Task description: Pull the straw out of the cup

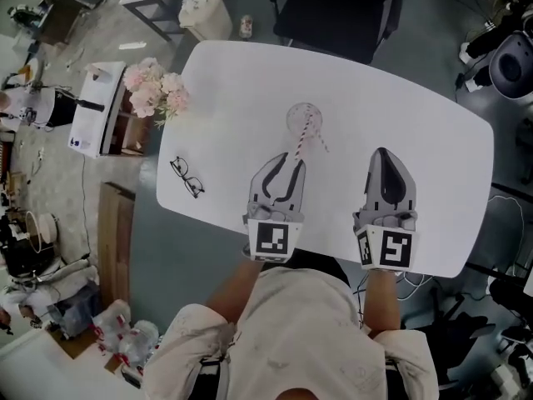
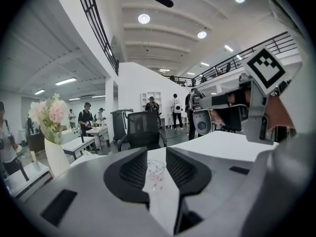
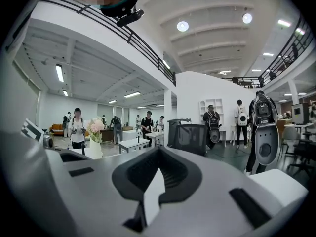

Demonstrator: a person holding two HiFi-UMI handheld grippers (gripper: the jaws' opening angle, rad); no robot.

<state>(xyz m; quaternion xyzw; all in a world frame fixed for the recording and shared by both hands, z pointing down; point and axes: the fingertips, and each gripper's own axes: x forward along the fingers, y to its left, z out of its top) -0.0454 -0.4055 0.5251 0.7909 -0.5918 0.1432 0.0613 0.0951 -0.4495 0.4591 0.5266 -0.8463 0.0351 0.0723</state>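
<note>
none of it is done: the straw (image 1: 304, 133) sits in the cup (image 1: 292, 117); left gripper (image 1: 286, 166) part open, empty; right gripper (image 1: 382, 154) closed, empty.

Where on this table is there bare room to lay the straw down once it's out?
Widest bare patch: the table right of the right gripper, out to its edge. Another lies between the glasses and the left gripper. Crowded: around the cup and straw, just beyond the left gripper's tips.
</note>
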